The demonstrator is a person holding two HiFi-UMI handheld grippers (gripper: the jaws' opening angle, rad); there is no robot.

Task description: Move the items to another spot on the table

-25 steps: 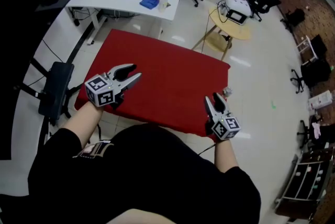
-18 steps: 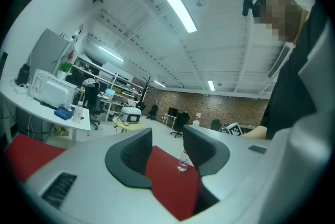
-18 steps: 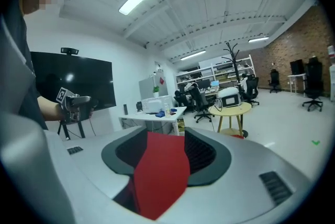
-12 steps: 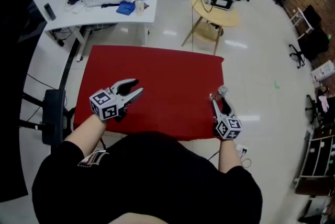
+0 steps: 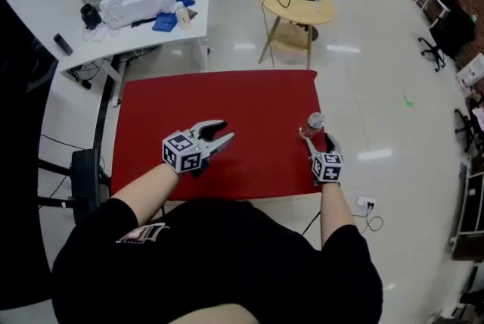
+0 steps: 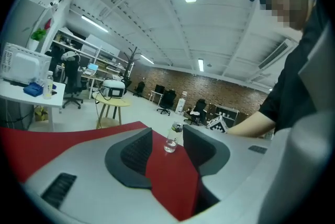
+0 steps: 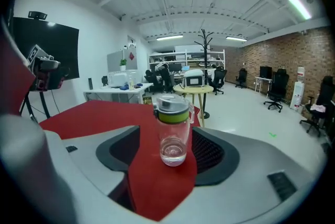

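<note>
Supporting bench (image 5: 227,99): red-covered; your bottle (image 5: 315,122) stands upright near its right edge.
Right hand-held gripper (image 5: 316,141): jaws opening, the bottle between them, pads seemingly off it.
Left hand-held gripper (image 5: 225,131): jaws apart, empty, well apart from the bottle.
Nearer hand: your right.

Head view: bottle (image 5: 315,121) detail, white desk (image 5: 106,35) bits too small.
</note>
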